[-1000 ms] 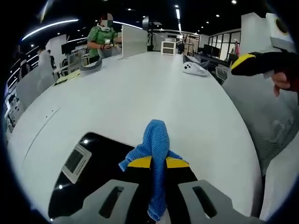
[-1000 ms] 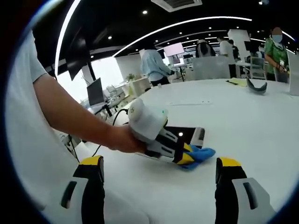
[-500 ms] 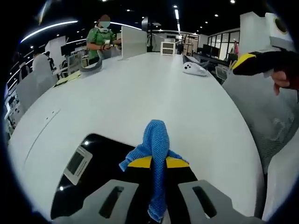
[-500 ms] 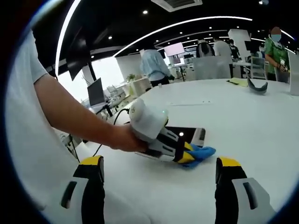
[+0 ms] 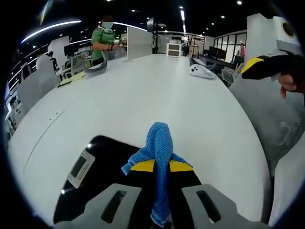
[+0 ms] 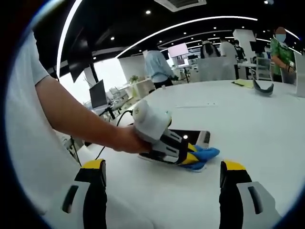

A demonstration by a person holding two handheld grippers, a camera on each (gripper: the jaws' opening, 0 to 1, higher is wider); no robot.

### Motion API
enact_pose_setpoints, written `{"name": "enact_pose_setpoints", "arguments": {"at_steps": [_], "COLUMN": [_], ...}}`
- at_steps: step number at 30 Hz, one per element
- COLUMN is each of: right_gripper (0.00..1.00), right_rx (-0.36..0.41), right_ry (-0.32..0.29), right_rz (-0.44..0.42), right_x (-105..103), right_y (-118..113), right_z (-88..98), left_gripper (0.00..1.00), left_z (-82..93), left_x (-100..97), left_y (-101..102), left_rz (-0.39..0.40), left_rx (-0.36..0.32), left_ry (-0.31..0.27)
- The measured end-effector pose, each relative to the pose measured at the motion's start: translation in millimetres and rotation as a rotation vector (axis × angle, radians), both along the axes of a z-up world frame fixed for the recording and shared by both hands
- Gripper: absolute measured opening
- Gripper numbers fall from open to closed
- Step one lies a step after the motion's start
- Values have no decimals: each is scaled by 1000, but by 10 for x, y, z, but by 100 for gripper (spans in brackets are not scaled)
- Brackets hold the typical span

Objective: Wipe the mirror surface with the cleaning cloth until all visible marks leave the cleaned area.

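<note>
Jaws of the left gripper (image 5: 159, 167) are clamped on a blue woven cleaning cloth (image 5: 158, 148), which rests on the dark rectangular mirror (image 5: 95, 171) lying flat on the white table (image 5: 143, 90). A white label tag (image 5: 81, 167) sits at the mirror's edge. Right gripper (image 6: 162, 191) is held above the table with jaws wide apart, gripping nothing, facing the left gripper (image 6: 167, 143) and the cloth (image 6: 205, 153).

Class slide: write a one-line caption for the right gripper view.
Left gripper presses a blue cloth onto the dark mirror on a white table.
</note>
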State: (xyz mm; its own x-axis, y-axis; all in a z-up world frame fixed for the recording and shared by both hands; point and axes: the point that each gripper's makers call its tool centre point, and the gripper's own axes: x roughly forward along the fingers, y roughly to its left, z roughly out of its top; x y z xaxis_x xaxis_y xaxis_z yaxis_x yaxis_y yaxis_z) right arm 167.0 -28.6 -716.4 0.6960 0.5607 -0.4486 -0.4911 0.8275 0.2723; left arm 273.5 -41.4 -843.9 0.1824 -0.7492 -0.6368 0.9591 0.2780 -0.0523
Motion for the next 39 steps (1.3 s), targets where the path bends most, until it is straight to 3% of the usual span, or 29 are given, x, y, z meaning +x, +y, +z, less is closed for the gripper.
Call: {"name": "enact_pose_setpoints", "arguments": {"at_steps": [15,39], "right_gripper": [100,100], "right_rx": [-36,-26], "right_ry": [8,5], "right_rz": [20,9], "right_x": [-18,5], "right_y": [13,-10], "right_z": [-35,-13], "left_gripper": [7,7], "left_z": [-5,3], "left_x": [111,312], "left_y": [64,156], "left_rz": [14,24], "left_rx": [-9,-9], "left_ry": [-2,-6]}}
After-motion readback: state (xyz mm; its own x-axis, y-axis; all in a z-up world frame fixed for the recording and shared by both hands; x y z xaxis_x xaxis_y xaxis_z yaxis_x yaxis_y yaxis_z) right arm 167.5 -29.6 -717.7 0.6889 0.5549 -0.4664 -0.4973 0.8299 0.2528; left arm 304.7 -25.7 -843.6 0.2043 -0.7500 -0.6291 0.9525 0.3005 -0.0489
